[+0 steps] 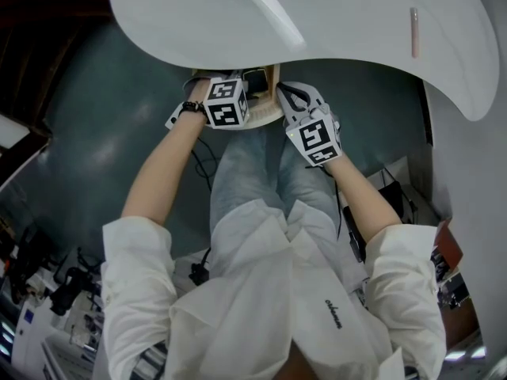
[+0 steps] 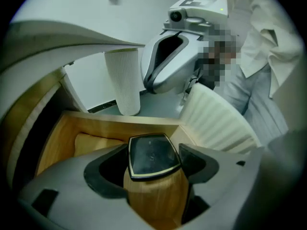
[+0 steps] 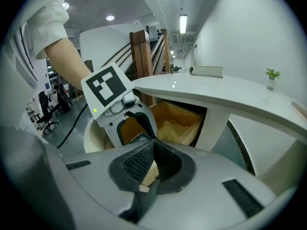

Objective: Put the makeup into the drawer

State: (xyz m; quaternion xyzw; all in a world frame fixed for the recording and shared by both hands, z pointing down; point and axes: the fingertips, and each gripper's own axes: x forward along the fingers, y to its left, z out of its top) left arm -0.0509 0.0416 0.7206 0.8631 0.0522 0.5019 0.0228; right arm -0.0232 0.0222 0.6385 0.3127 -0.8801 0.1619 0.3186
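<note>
A makeup jar (image 2: 151, 155) with a black, gold-rimmed lid and a wood-coloured body sits between the jaws of my left gripper (image 2: 153, 171), which is shut on it. It hangs just over the open wooden drawer (image 2: 120, 120) under the white desk (image 1: 333, 14). In the head view the left gripper (image 1: 252, 81) reaches into the drawer (image 1: 274, 93). My right gripper (image 3: 152, 163) is shut with nothing between its pads. It hovers beside the drawer's right side (image 1: 287, 93) and faces the left gripper (image 3: 130, 121).
The drawer's ribbed white front (image 2: 218, 121) curves out at the right. A ribbed white desk leg (image 2: 123, 80) stands behind it. On the desk lie a slim pink stick (image 1: 413, 32), a book (image 3: 207, 71) and a small plant (image 3: 272, 75). The person's legs fill the space below.
</note>
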